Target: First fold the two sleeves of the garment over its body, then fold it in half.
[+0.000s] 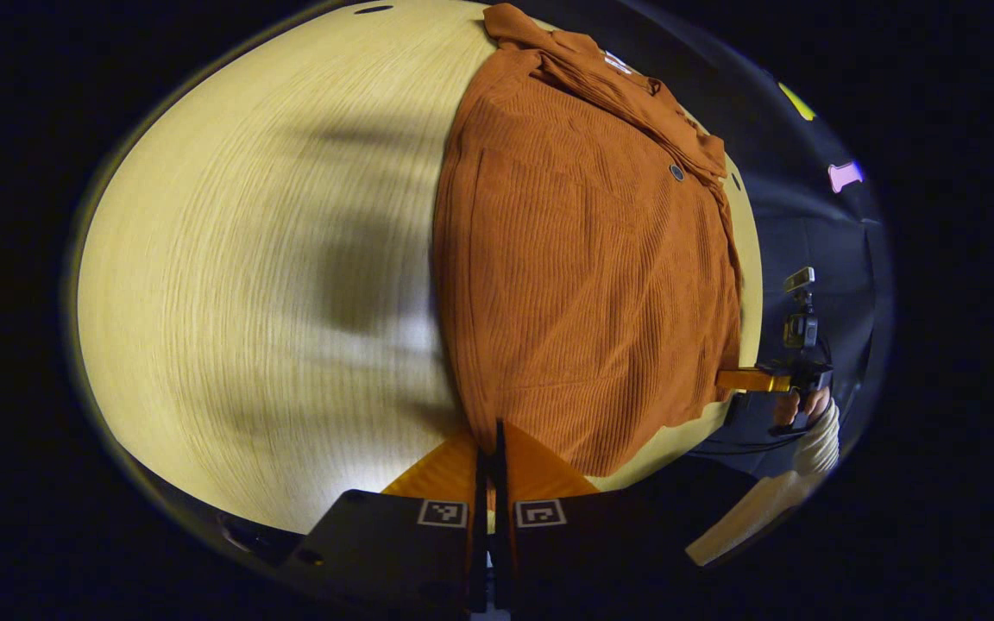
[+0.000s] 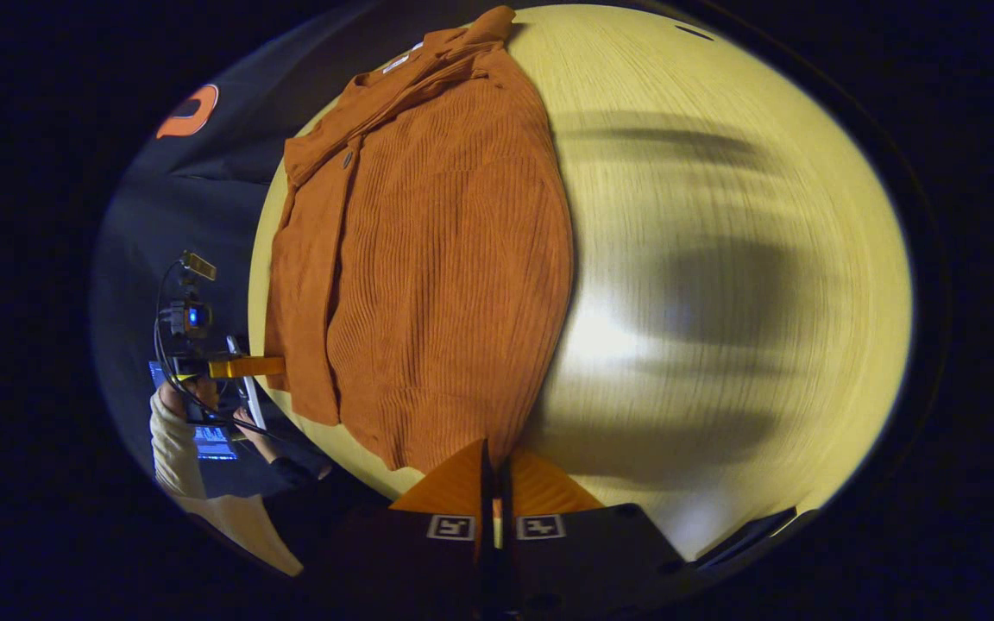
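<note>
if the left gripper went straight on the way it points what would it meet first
Its fingers look closed at the hem of the garment. The left gripper would likely run straight into that cloth, along the garment's edge; depth is unclear.

Garment (image 1: 583,285) collar end crumpled, sleeves hidden; corner under left hand-held gripper (image 1: 488,431) fingers hidden.

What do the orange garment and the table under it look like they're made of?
Garment: likely corduroy or a ribbed knit, matte, shown by fine parallel ridges along its body. Table: pale wood or wood-look laminate, smooth with slight sheen, shown by grain lines and a bright glare patch.
</note>
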`<action>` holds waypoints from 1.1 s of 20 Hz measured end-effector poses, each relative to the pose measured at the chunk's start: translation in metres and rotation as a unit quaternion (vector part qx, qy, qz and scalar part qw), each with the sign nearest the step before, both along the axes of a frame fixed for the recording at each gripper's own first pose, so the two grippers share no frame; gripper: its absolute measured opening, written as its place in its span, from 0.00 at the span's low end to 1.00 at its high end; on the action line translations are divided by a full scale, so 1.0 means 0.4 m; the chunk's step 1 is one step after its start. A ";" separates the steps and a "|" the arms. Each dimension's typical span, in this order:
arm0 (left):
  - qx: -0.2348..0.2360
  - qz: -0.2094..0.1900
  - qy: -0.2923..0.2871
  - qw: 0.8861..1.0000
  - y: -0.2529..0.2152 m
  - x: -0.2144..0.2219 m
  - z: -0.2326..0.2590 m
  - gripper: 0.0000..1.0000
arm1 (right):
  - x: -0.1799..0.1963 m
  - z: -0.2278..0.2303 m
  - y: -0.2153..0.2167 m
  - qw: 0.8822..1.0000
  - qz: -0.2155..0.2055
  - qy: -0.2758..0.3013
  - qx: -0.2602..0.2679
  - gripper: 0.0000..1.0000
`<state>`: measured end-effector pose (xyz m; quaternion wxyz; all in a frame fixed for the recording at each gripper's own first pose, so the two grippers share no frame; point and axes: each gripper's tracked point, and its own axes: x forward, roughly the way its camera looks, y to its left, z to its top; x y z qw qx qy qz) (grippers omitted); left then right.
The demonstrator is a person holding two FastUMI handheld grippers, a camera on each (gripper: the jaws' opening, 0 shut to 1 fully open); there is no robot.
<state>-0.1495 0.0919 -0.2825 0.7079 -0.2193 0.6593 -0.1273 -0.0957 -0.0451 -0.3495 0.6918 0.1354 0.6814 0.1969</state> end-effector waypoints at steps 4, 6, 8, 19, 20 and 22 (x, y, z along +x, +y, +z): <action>0.039 -0.002 -0.026 0.999 0.009 0.021 -0.004 0.04 | 0.006 0.031 -0.008 0.999 0.008 -0.032 -0.028 0.00; 0.053 0.010 -0.040 0.998 0.003 0.039 0.002 0.03 | 0.003 0.064 -0.002 0.999 0.005 -0.037 -0.018 0.00; 0.066 0.009 -0.052 0.996 0.002 0.038 0.017 0.03 | 0.018 0.107 -0.010 0.999 0.000 -0.049 -0.009 0.01; 0.056 0.019 -0.099 0.993 -0.030 0.118 0.217 0.03 | 0.159 0.341 0.049 0.992 -0.030 -0.112 0.054 0.00; 0.055 0.016 -0.109 0.992 -0.034 0.138 0.241 0.03 | 0.178 0.356 0.054 0.991 -0.029 -0.120 0.055 0.00; 0.052 0.011 -0.129 0.990 -0.041 0.177 0.279 0.03 | 0.216 0.390 0.068 0.989 -0.024 -0.134 0.058 0.00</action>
